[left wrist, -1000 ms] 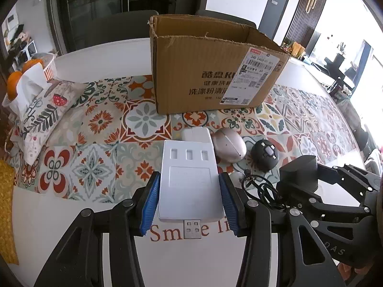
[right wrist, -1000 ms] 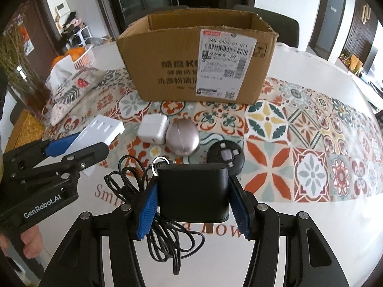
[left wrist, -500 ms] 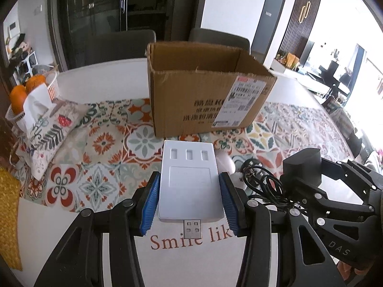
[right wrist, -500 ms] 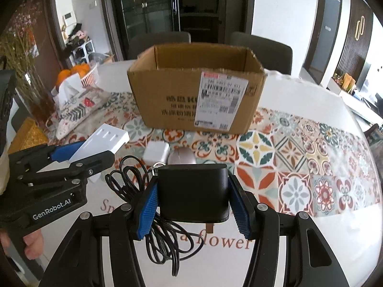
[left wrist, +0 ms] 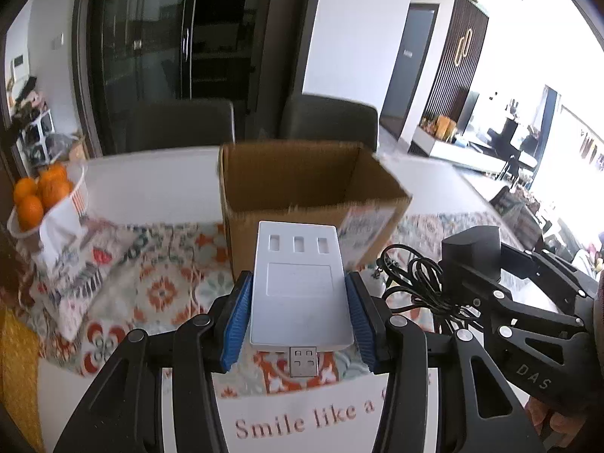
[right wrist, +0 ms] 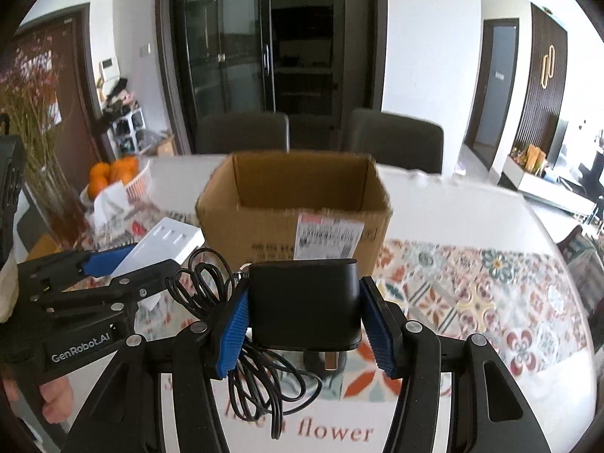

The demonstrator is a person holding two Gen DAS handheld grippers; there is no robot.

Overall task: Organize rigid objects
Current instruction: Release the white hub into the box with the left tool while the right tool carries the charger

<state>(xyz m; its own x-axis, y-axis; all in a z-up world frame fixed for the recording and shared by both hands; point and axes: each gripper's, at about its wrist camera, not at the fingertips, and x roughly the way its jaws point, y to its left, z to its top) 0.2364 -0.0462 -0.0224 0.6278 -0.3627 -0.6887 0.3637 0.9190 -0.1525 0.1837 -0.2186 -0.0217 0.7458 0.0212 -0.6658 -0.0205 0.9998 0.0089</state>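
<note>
My left gripper (left wrist: 298,317) is shut on a flat white USB hub (left wrist: 300,283), its plug sticking out toward the camera. My right gripper (right wrist: 304,315) is shut on a black power adapter (right wrist: 304,302), whose coiled black cable (right wrist: 260,373) hangs below and to the left. Both are held in the air in front of an open brown cardboard box (right wrist: 294,204) that stands on the patterned table runner (right wrist: 472,290). In the left wrist view the box (left wrist: 302,188) is straight ahead and the adapter (left wrist: 472,253) is at the right. The hub (right wrist: 166,245) shows at the left of the right wrist view.
A basket of oranges (left wrist: 41,196) and a floral tissue pouch (left wrist: 75,264) sit at the table's left. Two dark chairs (right wrist: 241,132) stand behind the table. A person's hand (right wrist: 53,404) holds the left gripper handle. A vase of dried flowers (right wrist: 34,132) stands far left.
Both grippers have risen with the hub and the adapter and tilted up toward the box. The mice and white charger on the runner have dropped out of sight below them.
</note>
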